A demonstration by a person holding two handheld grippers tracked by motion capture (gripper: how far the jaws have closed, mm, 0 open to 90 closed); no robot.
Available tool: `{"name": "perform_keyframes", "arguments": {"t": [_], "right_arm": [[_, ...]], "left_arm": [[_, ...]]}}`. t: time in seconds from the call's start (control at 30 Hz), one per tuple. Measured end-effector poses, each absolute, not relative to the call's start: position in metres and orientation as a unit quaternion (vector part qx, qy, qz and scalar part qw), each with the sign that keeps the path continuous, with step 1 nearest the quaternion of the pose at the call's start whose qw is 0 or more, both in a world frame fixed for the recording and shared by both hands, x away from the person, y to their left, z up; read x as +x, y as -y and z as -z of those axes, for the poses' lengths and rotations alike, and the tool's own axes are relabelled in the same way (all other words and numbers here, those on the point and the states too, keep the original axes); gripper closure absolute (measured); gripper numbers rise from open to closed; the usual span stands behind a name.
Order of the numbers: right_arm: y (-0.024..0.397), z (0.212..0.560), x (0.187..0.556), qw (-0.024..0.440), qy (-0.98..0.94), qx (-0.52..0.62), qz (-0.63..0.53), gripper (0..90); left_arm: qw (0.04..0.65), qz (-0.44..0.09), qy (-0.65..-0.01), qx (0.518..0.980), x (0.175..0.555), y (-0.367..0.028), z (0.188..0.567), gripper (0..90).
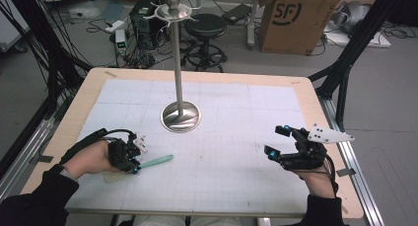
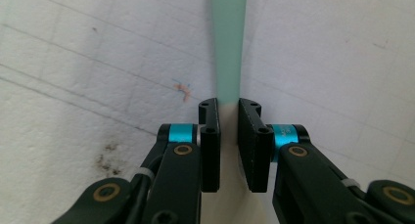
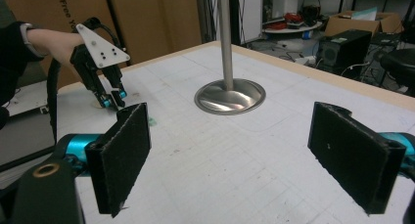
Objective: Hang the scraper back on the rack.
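A: Your left gripper (image 1: 134, 163) is at the near left part of the mat (image 1: 222, 152), pointing down. Its jaws are almost together, and the green handle (image 2: 228, 43) of the spatula (image 1: 156, 161) is between them. In the left gripper view the handle runs straight away from the jaws, and below them you see a pale, cream part of the same tool.

B: Is the spatula lying on the mat?

A: In the high view the handle lies low over the mat, pointing to the right. I cannot tell if the gripped end touches the mat. The pale end is beside your left hand (image 1: 91, 159), close to the mat's left border.

B: And the right gripper?

A: Your right gripper (image 1: 277, 139) is at the near right of the table (image 1: 88, 90), well apart from the spatula. Its jaws are spread wide with nothing between them.

B: What else is there?

A: A metal stand (image 1: 179, 63) with a round base (image 1: 180, 117) is upright in the middle of the mat, farther from you than both grippers.
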State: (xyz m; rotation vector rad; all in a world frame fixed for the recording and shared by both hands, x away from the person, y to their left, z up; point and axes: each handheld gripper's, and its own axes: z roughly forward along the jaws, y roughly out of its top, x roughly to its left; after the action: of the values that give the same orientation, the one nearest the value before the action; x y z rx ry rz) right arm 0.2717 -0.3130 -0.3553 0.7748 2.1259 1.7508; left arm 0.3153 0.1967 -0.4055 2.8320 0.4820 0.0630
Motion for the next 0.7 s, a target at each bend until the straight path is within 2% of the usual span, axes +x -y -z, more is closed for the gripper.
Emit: {"name": "perform_keyframes", "arguments": {"t": [0.57, 0.7], "right_arm": [[0.316, 0.353, 0.27, 0.144, -0.733, 0.27, -0.608, 14.8], [0.315, 0.351, 0.27, 0.14, -0.728, 0.265, -0.616, 14.8]], "left_arm": [[0.306, -0.061, -0.235, 0.921, 0.311, -0.233, 0.366, 80.1], [0.381, -0.064, -0.252, 0.887, 0.312, -0.238, 0.358, 80.1]]}}
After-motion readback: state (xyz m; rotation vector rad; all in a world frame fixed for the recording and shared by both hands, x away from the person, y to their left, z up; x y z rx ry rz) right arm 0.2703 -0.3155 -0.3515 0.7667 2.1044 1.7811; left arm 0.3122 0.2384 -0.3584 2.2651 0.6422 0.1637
